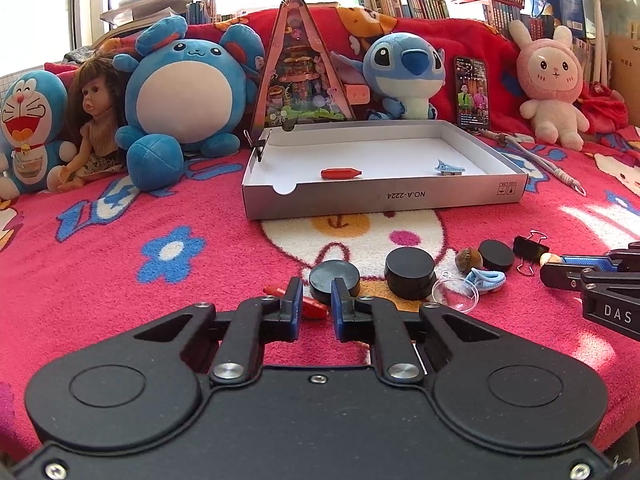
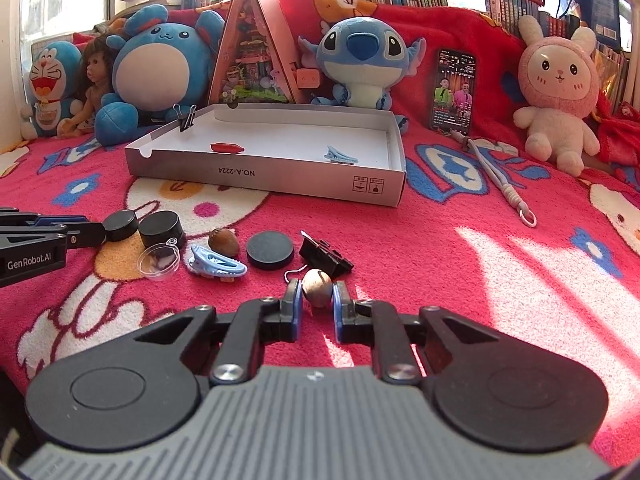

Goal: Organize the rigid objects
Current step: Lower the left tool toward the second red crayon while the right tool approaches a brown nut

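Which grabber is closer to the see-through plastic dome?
Left. The left gripper sits just left of the clear dome, past a black puck. The right gripper is farther right, around a nut.

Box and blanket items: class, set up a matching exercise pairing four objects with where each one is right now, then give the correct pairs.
Things:
1. red capsule
2. light wooden bead
3. clear plastic dome
4. smartphone

Places:
A. between the right gripper's fingers
B. inside the white cardboard box
C. propped upright against the red blanket at the back
D. on the blanket beside the blue hair clip

Pairs: 1-B, 2-A, 3-D, 4-C
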The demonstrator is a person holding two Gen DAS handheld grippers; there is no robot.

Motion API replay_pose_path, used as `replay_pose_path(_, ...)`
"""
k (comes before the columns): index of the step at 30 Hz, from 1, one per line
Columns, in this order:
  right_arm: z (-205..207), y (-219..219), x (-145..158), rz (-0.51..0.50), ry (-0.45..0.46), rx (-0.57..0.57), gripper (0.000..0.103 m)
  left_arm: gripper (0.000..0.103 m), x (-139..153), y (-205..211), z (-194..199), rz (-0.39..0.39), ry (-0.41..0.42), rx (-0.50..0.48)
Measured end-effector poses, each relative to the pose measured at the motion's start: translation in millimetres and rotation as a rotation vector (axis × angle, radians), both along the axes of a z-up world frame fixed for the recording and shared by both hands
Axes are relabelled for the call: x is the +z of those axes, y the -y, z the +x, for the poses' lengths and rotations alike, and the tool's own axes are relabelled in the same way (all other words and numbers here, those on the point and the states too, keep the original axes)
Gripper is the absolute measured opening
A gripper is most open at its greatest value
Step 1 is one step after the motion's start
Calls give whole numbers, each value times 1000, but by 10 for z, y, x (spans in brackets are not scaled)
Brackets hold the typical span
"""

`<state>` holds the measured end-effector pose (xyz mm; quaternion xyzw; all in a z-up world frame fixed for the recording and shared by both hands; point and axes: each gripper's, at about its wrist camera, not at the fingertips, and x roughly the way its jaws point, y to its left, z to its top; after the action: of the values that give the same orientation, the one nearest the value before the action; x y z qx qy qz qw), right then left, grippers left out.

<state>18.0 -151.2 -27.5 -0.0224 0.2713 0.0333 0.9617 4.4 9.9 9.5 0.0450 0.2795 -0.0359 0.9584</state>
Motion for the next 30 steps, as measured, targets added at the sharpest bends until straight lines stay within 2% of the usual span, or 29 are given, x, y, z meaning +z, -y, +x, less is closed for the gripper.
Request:
replay_pose_path(5,-5,0,21,13,7,1,20,19,16,-11,-9,1,12,9)
replay_pose_path(6,-4,0,21,14,7,1,20,25,10,-28,-20,6,24,14)
replay_pose_path(7,-5,6,17,14,6,0,20,39,7,-33,-26,19,32,18)
replay_pose_path(8,-6,11,13,16,4,0,20,46,2,-37,-34,34,41,17)
replay_pose_path(12,-9,35,7,18,-7,12,21,62,-30,-86,-52,128,80,-55)
replay_pose_path(16,-21,41,8,9,-9,20,24,63,-68,-171,24,156,54,-113)
replay_pose_path(20,-27,40,16,13,-8,16,27,62,-122,-284,143,111,3,-142)
replay_pose_path(22,-38,35,21,12,-9,18,28,57,-133,-321,187,81,-20,-145)
replay_pose_path(24,-58,39,25,1,-12,24,44,55,-127,-339,194,65,-31,-146)
replay_pose_path(30,-85,181,29,-26,-34,-28,46,51,-119,-291,141,78,-28,-161)
